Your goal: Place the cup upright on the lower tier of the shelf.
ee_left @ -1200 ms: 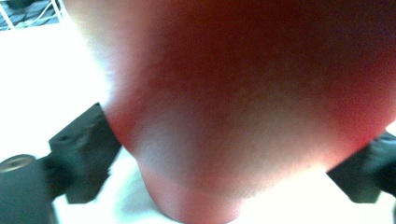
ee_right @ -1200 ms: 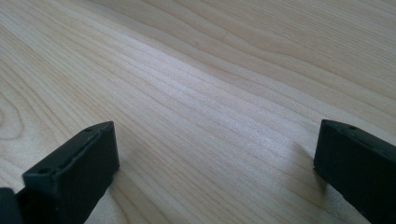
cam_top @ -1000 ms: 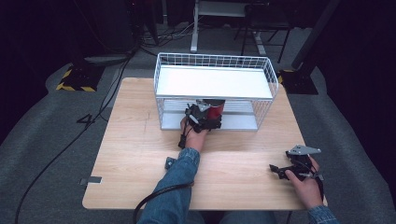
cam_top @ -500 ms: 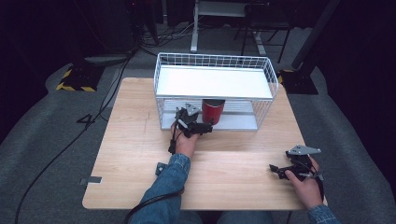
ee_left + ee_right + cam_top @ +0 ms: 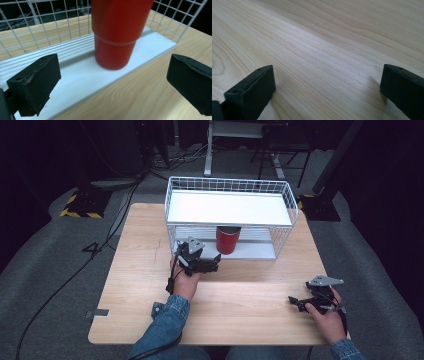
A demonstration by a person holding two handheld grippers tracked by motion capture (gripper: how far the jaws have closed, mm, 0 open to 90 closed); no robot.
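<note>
A red cup (image 5: pixel 228 240) stands upright on the lower shelf of a white wire rack (image 5: pixel 229 183) at the back of the table. In the left gripper view the cup (image 5: pixel 115 35) rests on the white shelf board (image 5: pixel 75 72), just beyond my jaws. My left gripper (image 5: pixel 214 263) sits just in front of the rack, left of the cup, open and apart from it. The left gripper (image 5: pixel 112 96) holds nothing. My right gripper (image 5: pixel 299 302) rests low near the front right of the table, open and empty, and its own view has the right gripper (image 5: pixel 327 92) over bare wood.
The rack's white top shelf (image 5: pixel 230 208) overhangs the cup, and wire walls (image 5: pixel 50 27) close its back and sides. The wooden table (image 5: pixel 250 310) spreads between the two hands. A black cable (image 5: pixel 65 285) runs across the floor on the left.
My left gripper has let go of the red cup on the lower shelf and drawn back left and towards the person. The right gripper has not moved.
</note>
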